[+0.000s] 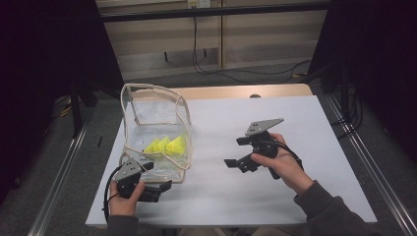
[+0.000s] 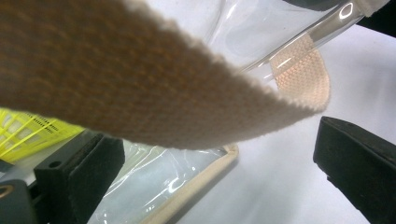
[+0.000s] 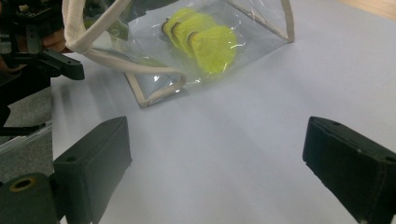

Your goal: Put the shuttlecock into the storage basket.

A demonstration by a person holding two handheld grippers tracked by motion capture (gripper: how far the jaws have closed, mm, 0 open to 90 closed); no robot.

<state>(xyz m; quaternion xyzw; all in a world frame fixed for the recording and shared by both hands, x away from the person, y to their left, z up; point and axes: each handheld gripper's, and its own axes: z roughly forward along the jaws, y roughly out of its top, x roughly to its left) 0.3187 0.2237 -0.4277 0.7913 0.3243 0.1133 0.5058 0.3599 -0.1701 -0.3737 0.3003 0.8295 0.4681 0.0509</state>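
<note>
Left gripper (image 1: 160, 189), jaws wide, reaches for webbing handle (image 2: 140, 93) of clear bag (image 1: 155, 128) holding yellow shuttlecocks (image 1: 167, 145) at table's near left; likely next: close on strap; right gripper (image 1: 236, 157) waits wide.

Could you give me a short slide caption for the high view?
Two hand-held grippers, left and right, open beside a clear bag of yellow shuttlecocks on a white table.

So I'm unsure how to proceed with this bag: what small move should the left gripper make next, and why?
Probably close the left gripper on the beige webbing handle. Its jaws stand open with the strap lying just above and between them, by the clear bag holding yellow shuttlecocks. The right gripper is open, apart from the bag.
</note>
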